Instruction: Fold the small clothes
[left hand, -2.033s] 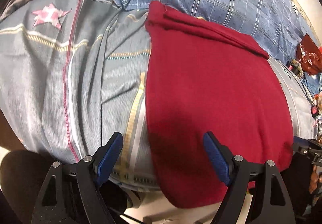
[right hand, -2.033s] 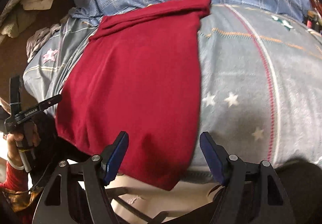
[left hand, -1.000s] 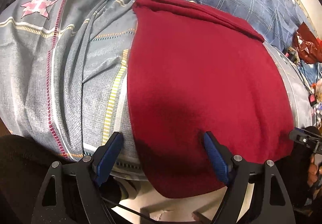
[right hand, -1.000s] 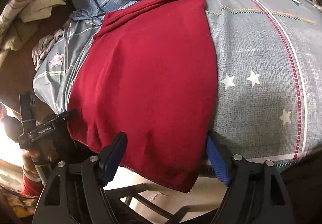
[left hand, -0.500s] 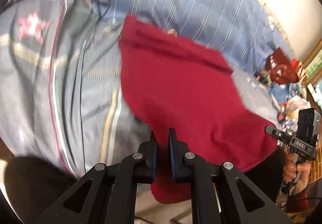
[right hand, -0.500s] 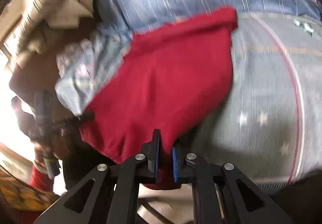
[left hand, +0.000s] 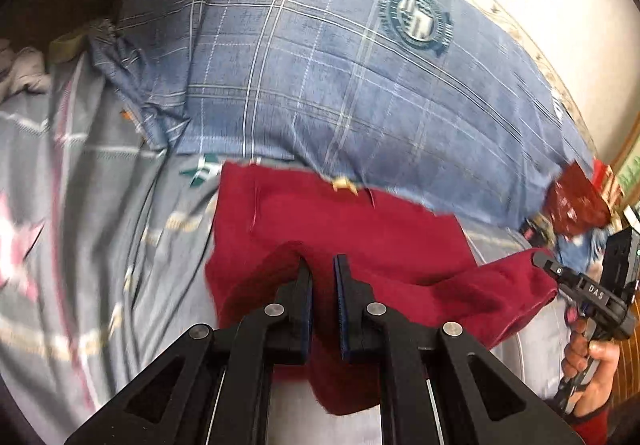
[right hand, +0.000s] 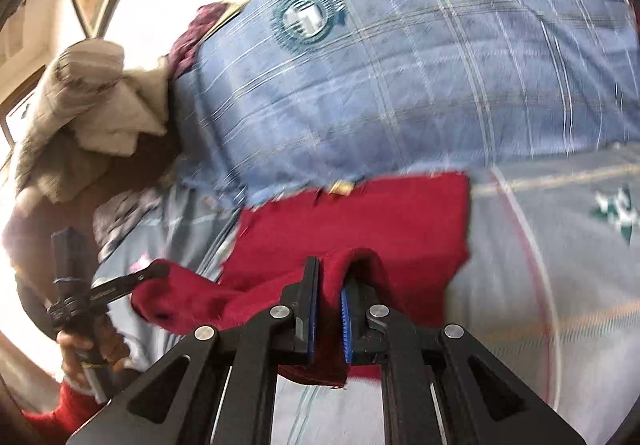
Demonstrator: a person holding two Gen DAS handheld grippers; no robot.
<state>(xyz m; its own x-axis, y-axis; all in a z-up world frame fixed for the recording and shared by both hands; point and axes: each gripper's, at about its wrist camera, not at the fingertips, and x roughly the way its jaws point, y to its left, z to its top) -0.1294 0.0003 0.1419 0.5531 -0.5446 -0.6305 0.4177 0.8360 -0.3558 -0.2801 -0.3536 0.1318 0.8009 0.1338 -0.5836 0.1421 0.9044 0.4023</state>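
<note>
The left gripper and right gripper each have their jaws clamped on the near edge of the red cloth, lifted above the bed. The right gripper's side reads "DAS".

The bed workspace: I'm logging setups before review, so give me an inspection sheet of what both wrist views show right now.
Surface: grey star-print bedsheet, with a blue plaid quilt lying at the back.
Job's things: red garment, near edge lifted off the sheet, far part lying flat.
Clutter: beige cloth pile at one side; a dark red bag and small items at the other.
Grippers: left gripper and right gripper both shut on the garment's near edge, one at each corner.
Cables: nothing seen.
Surroundings: pale wall behind the bed; bright window light in the right wrist view.
</note>
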